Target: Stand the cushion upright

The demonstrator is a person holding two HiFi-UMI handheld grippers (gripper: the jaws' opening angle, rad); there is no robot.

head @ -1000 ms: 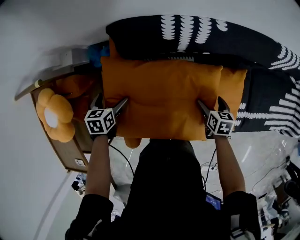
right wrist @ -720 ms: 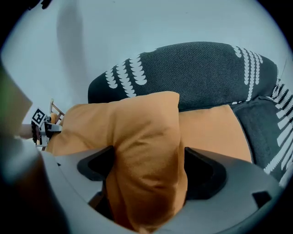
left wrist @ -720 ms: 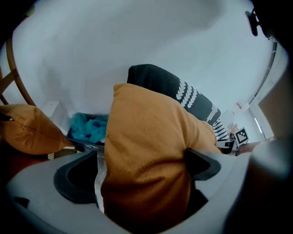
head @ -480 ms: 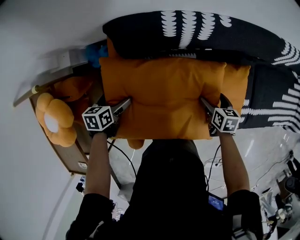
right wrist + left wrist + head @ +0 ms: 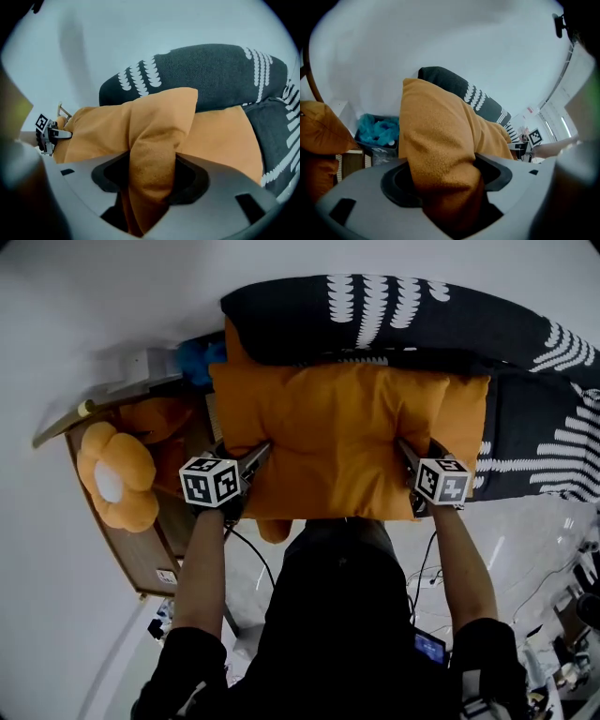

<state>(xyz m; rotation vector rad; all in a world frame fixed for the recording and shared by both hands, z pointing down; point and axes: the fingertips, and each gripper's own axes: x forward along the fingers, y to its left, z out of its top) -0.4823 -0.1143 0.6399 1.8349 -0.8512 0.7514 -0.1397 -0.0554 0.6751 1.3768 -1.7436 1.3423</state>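
An orange cushion [image 5: 342, 432] lies flat against a dark patterned pillow [image 5: 375, 315]. My left gripper [image 5: 251, 457] pinches the cushion's near left edge, and my right gripper [image 5: 411, 454] pinches its near right edge. Both pairs of jaws have just been closing with the cushion between them. In the left gripper view a fold of orange fabric [image 5: 440, 150] is squeezed between the jaws of the left gripper [image 5: 445, 187]. The right gripper view shows the same: bunched fabric [image 5: 154, 140] clamped in the right gripper [image 5: 150, 180].
A second orange cushion [image 5: 466, 423] lies under the first at the right. Dark bedding with white marks [image 5: 534, 442] spreads to the right. On the left are a flower-shaped plush [image 5: 112, 479], a wooden nightstand [image 5: 161, 554] and a bin with blue stuff [image 5: 377, 131].
Both grippers' jaws have narrowed onto the cushion's near edge, bunching the fabric. The left gripper has shifted slightly to the right.
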